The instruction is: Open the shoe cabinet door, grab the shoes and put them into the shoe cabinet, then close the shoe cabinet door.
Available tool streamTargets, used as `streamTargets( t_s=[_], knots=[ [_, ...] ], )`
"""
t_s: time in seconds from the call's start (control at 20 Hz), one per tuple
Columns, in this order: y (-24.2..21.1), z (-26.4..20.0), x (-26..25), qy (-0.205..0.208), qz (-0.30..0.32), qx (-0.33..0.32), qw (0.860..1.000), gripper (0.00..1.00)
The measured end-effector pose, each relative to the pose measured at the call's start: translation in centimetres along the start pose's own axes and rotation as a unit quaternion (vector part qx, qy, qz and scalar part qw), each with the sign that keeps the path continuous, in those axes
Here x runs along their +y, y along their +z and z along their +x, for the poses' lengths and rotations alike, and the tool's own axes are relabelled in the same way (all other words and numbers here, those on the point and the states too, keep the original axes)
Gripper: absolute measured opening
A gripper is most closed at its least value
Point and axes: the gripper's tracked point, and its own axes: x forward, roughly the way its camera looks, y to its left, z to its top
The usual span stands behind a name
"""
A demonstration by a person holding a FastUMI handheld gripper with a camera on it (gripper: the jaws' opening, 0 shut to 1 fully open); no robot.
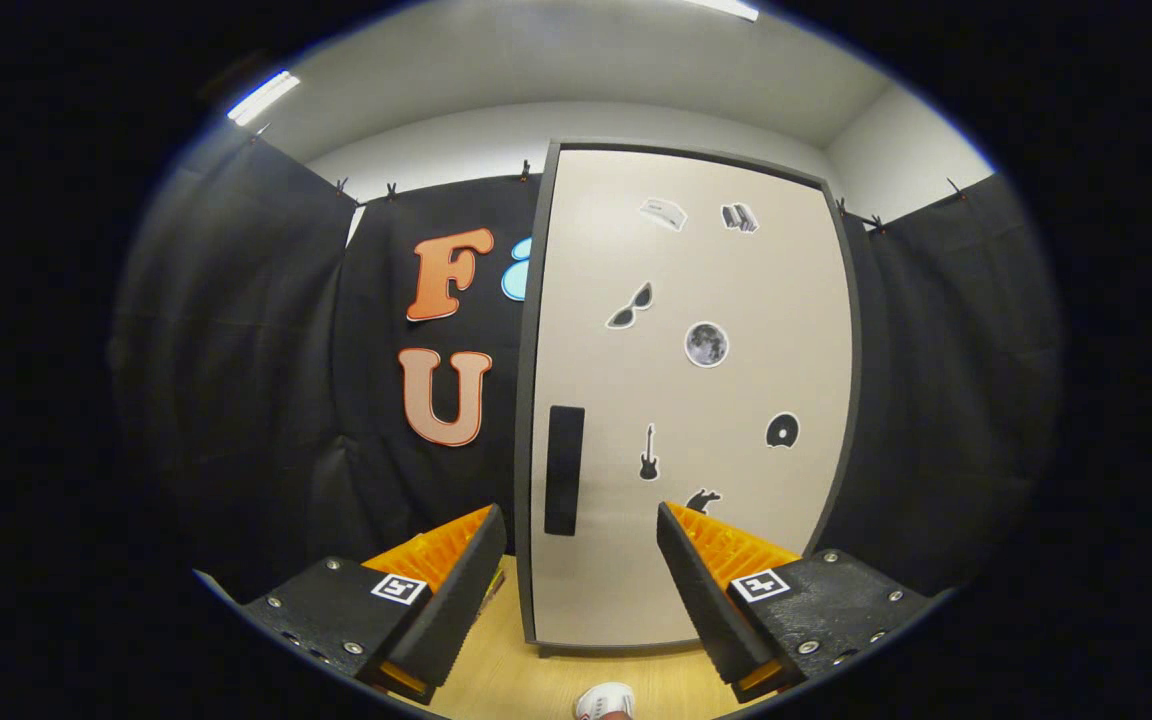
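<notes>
One shoe cabinet (686,400) stands upright on the wooden floor (526,680), beyond the fingers at twelve o'clock; its single pale door (736,300) sits flush and closed, with one dark handle slot (564,470) low at its seven o'clock. Seven small stickers (706,344) dot the door. One white shoe toe (604,702) peeks at six o'clock, between the fingers. The gripper (576,525) is spread wide, released, touching nothing.

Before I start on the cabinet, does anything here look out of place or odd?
Nothing stands out. The shoe cabinet door is shut and sits straight, its dark handle intact, stickers flat. A shoe lies on the wooden floor below the open fingers of the gripper, which hold nothing.
</notes>
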Motion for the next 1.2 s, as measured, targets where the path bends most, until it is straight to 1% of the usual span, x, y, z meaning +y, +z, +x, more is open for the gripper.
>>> streamTargets(
  t_s=[0.25,0.45,0.55,0.65,0.7,0.75,0.8,0.85,0.9,1.0,1.2],
  knots=[
    [-0.7,5.7,1.7,-0.001,-0.008,0.004,1.000,0.95],
    [-1.3,9.5,2.1,-0.013,-0.015,0.003,1.000,0.95],
    [-1.6,10.8,2.0,-0.022,-0.023,0.005,0.999,0.91],
    [-1.8,11.9,2.1,-0.023,-0.012,0.010,1.000,0.82],
    [-1.9,12.3,2.1,-0.023,-0.006,0.010,1.000,0.73],
    [-1.9,12.7,2.0,-0.026,-0.003,0.011,1.000,0.67],
    [-2.0,12.9,1.6,-0.033,-0.003,0.012,0.999,0.57],
    [-2.0,13.2,1.4,-0.036,-0.004,0.011,0.999,0.52],
    [-2.0,13.3,1.3,-0.031,-0.001,0.011,0.999,0.43],
    [-2.1,13.1,1.4,-0.021,0.012,0.014,1.000,0.37],
    [-2.0,12.6,1.3,-0.017,0.007,0.020,1.000,0.32]
  ],
)
